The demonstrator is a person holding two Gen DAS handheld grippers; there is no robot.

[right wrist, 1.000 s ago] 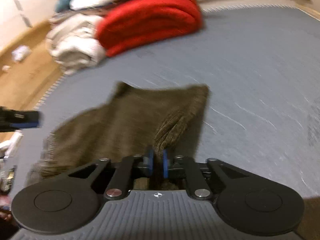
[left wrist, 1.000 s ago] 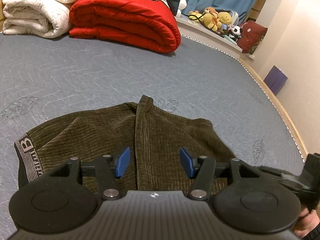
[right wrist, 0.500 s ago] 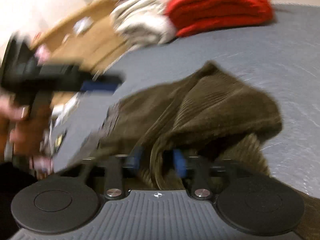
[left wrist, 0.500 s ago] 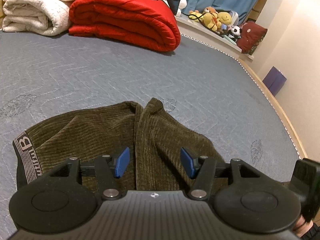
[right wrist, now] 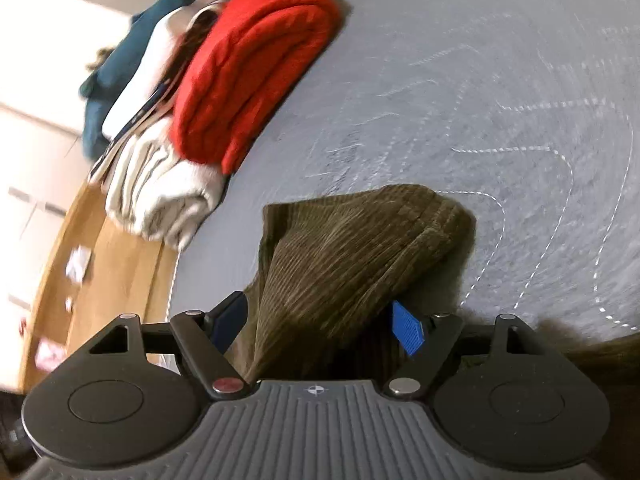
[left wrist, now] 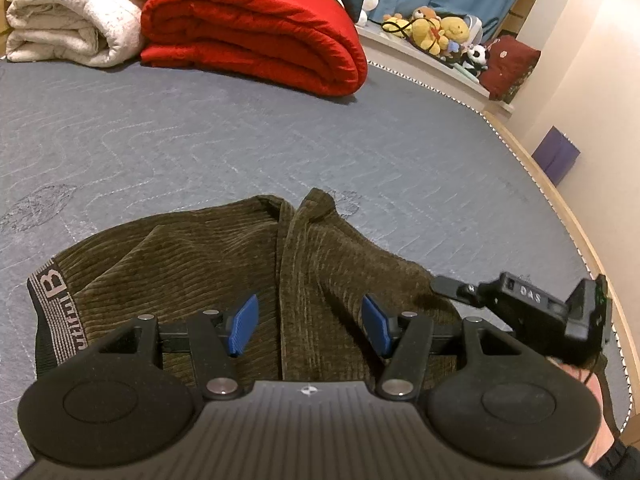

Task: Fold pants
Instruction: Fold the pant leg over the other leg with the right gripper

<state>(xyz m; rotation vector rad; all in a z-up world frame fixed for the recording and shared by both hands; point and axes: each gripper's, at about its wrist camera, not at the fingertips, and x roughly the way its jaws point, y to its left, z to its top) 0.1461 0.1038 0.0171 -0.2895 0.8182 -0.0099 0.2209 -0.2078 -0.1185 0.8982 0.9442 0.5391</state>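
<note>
Olive corduroy pants (left wrist: 224,264) bunched on grey mattress (left wrist: 200,140), left gripper (left wrist: 308,328) spread empty above, right gripper (right wrist: 320,328) at 3 o'clock, apart, fabric loose between, seemingly releasing a fold.

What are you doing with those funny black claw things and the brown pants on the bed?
A person is folding brown corduroy pants on a grey mattress, holding a claw-like gripper in each hand. The left gripper is open, above the pants and holding nothing. The right gripper is open too, with a bunched fold of the pants lying loose between its fingers. The pants look partly folded. A red blanket and a white blanket are stacked at the far end.
</note>
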